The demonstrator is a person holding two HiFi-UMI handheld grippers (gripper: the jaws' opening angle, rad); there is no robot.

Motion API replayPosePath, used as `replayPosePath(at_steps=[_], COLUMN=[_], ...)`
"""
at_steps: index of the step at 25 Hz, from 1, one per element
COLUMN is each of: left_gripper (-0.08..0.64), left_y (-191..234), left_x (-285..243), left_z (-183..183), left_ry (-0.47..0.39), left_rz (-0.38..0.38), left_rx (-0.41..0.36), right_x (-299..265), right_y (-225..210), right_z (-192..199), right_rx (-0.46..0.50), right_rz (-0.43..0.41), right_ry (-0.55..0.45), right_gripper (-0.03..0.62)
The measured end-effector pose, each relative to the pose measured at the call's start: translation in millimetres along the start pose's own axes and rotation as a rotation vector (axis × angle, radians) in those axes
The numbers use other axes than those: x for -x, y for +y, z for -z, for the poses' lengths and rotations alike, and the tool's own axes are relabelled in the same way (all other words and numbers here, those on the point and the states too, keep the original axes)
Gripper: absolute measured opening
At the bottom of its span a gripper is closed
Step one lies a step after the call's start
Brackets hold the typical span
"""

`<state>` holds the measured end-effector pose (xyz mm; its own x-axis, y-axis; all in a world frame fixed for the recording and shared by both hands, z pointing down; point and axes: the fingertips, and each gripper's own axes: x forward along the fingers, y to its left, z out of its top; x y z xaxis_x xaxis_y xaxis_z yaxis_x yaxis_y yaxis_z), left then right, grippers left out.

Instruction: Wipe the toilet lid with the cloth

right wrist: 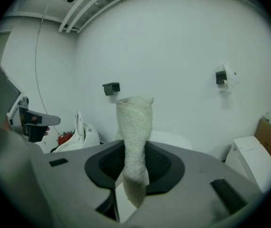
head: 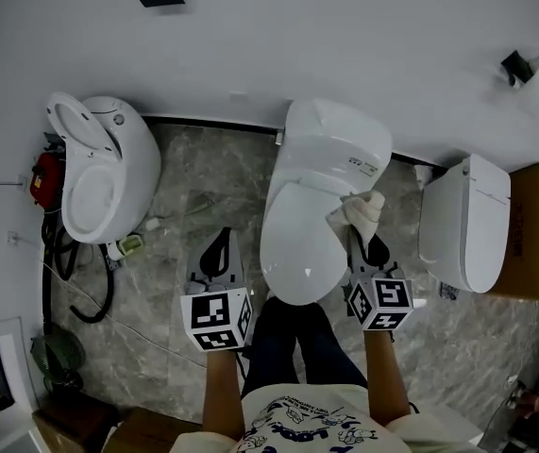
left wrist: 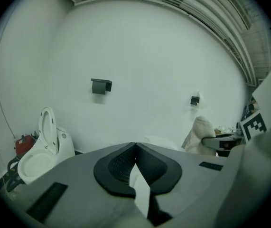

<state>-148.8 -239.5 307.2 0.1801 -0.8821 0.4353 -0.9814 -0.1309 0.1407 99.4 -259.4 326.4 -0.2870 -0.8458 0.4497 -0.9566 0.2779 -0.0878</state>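
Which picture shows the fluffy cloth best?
The right gripper view: the cloth stands big and close, pinched by the right gripper. The head view shows it small, bunched at the toilet lid's edge. The left gripper view catches it far off to the side.

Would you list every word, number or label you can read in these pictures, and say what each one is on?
Nothing here can be read for certain.
Small dark label on the middle toilet: too small to read.
Blue print on the person's shirt: blurred and cut off, unreadable.
Dark marks on the cardboard box: too small to read.
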Motion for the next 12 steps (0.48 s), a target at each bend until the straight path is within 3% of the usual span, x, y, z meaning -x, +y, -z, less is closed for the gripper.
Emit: replayPosePath(at_steps=[12], left_gripper=[0.003], left_y=[25], left_x=[-64], left_z=[98], left_ry=[0.171], left_rz=[-0.074], left_rx=[0.042], right_x=[-121], right_y=[-18], right_z=[104], right_rx=[0.076], right_rz=[-0.073], right_ry=[0.210], right_gripper=[0.092])
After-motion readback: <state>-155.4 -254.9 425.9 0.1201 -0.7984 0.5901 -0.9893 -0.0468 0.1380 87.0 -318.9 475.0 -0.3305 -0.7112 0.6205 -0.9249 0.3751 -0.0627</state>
